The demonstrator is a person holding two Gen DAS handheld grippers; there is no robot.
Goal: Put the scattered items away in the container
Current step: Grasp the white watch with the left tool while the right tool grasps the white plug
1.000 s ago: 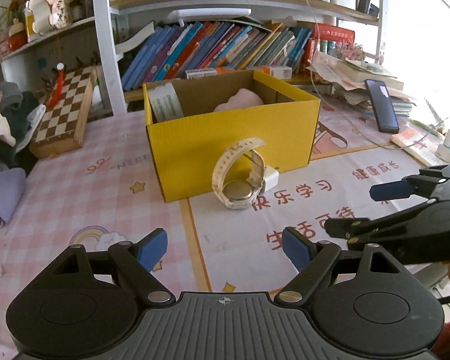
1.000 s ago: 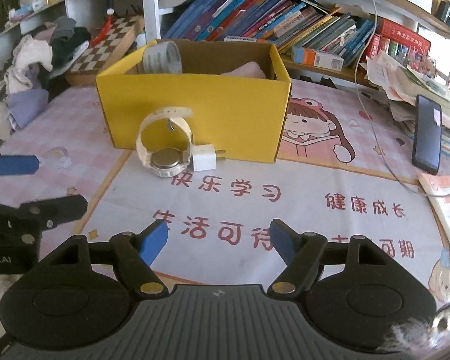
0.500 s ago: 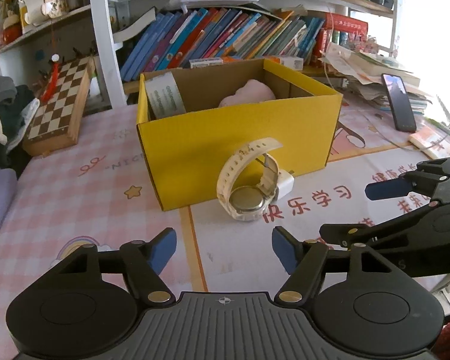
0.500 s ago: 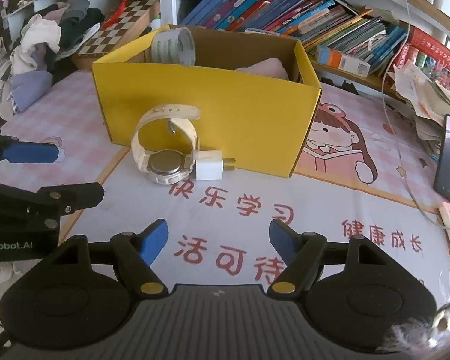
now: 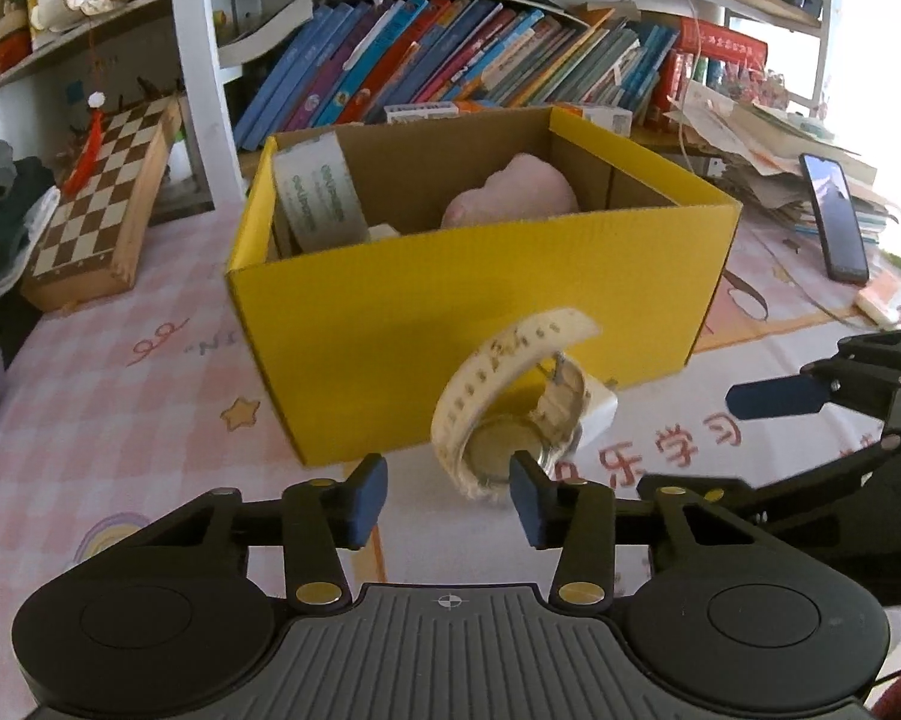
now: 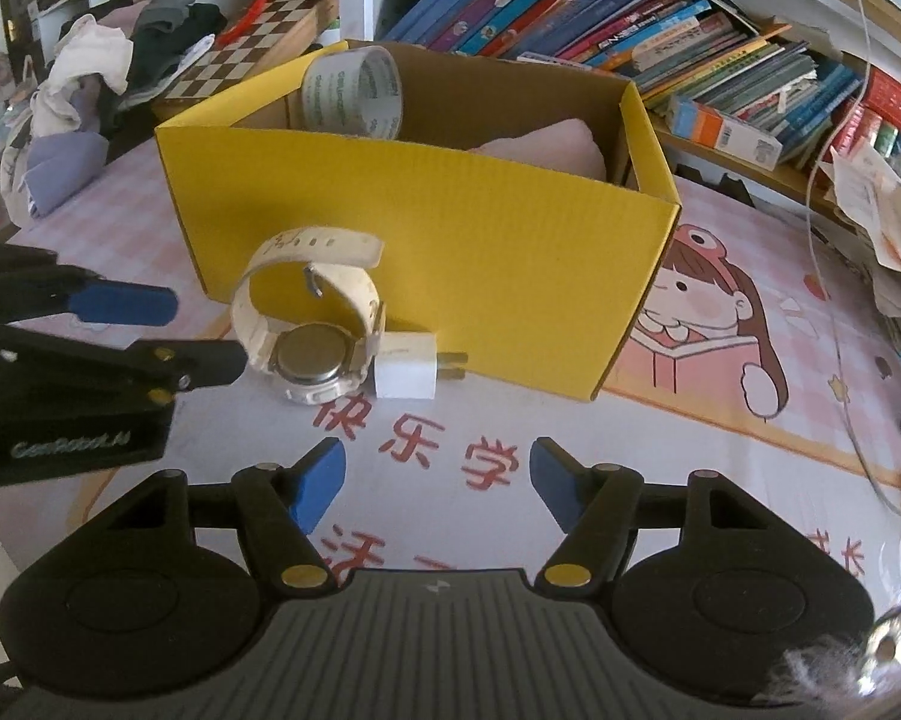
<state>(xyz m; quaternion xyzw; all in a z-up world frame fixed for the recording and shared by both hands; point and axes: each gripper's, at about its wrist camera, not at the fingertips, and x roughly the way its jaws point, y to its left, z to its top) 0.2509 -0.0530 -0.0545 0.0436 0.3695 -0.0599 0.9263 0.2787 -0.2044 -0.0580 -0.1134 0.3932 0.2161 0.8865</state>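
Where corrugated yellow box (image 6: 450, 252) stands, curved cream watch (image 6: 312, 330) rests.

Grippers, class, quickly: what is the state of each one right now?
Left gripper: open, holding nothing, right at the white watch.
Right gripper: open, holding nothing, short of the white charger plug.

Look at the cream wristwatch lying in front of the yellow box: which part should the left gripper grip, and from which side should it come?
Probably the strap. The wristwatch rests on its case with the strap arching up in a loop, so the open left gripper, already near, could come from the front, away from the yellow box, and pinch the left side of the loop, clear of the white charger plug touching its right.
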